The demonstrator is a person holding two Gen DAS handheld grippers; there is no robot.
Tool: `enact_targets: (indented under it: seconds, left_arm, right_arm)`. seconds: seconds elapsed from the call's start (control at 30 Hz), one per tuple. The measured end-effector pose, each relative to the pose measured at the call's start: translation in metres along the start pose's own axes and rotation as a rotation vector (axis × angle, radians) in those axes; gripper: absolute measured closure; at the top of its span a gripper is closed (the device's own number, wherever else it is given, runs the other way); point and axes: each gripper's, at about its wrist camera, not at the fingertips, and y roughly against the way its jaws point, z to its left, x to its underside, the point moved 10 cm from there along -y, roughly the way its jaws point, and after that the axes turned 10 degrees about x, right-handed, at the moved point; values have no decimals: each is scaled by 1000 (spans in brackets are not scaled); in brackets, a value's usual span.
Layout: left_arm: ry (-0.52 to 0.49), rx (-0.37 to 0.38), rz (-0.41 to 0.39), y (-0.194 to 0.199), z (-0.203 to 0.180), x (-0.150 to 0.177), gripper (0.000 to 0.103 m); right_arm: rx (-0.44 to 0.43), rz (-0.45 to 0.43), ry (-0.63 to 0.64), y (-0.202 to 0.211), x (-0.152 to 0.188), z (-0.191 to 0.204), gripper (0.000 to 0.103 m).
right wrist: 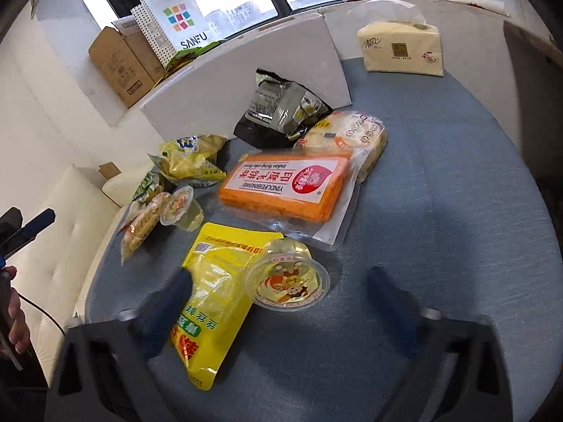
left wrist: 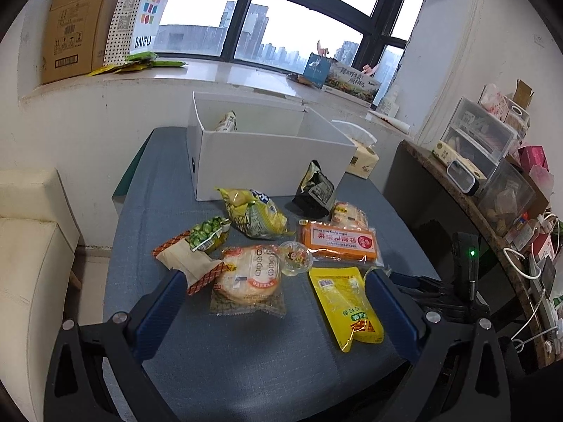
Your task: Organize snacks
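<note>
Early: white box (left wrist: 267, 165) holds maybe one packet (left wrist: 227, 121), view poor. Approx. nine snacks in front of box, incl. jelly cup (right wrist: 286, 281). Left gripper (left wrist: 274, 281), right gripper (right wrist: 279, 292) both spread, empty.

Surface (right wrist: 440, 183): matt, woven blue-grey cloth. Yellow pouch (right wrist: 211, 302): glossy, crinkled plastic film. Jelly cup (right wrist: 286, 276): clear, shiny plastic with printed foil lid. Orange pack (right wrist: 285, 186): smooth transparent wrap. Box (left wrist: 267, 161): matt white card. Tissue pack (right wrist: 401, 47): soft plastic wrap.
</note>
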Motion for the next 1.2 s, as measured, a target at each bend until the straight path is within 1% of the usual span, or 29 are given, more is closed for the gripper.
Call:
enact_targets:
  seconds: [0.03,0.1,0.2,0.33,0.53,0.63,0.7,0.77,0.87,0.93,1.0,1.03,1.07,1.1,1.17,1.2]
  left_arm:
    - [0,-2,4,-1,1,1,0]
    - [3,-1,11,-4,3,3,0]
    - [16,-9,20,-9,10,5,0]
    - [36,-23,31,-14,21,8,0]
    - [51,-60,69,-34,53,8,0]
    - [29,-68,97,-51,66,2,0]
    - [-3,-89,121,-65,75,-4,0]
    - [-38,-95,137,-81,81,-12,0]
    - [-56,-101,179,-104,89,-16,0]
    - [-78,-128,203,-115,93,-18,0]
    - [-126,-179,228,-126,100,-21,3]
    - [-162,-210,246,-132,102,-21,9]
    - [-188,-227,259,-135,103,-20,19]
    - [-226,-248,278,-139,103,-18,25]
    - [-283,-273,303,-145,102,-14,48]
    - [-307,-280,324,-148,101,-9,56]
  right_arm:
    - [2,7,10,-2,1,1,51]
    - [14,-13,11,1,3,-1,52]
    - [-3,-40,-7,9,3,-2,52]
    - [1,-94,-36,27,0,-7,52]
    - [-29,-135,-37,41,-1,-3,52]
    - [-34,-136,-10,43,1,4,52]
    - [-29,-141,-3,44,1,5,52]
    - [-22,-144,-9,44,1,3,52]
    - [-23,-136,-28,42,2,-1,52]
    - [-24,-135,-36,43,2,-3,52]
    - [-24,-138,-33,43,2,-2,52]
    - [-23,-138,-31,44,2,-2,52]
    - [-22,-138,-28,43,2,-1,52]
    - [-22,-138,-26,43,2,-1,52]
    - [-23,-137,-24,43,2,0,52]
    - [-23,-136,-23,43,2,0,52]
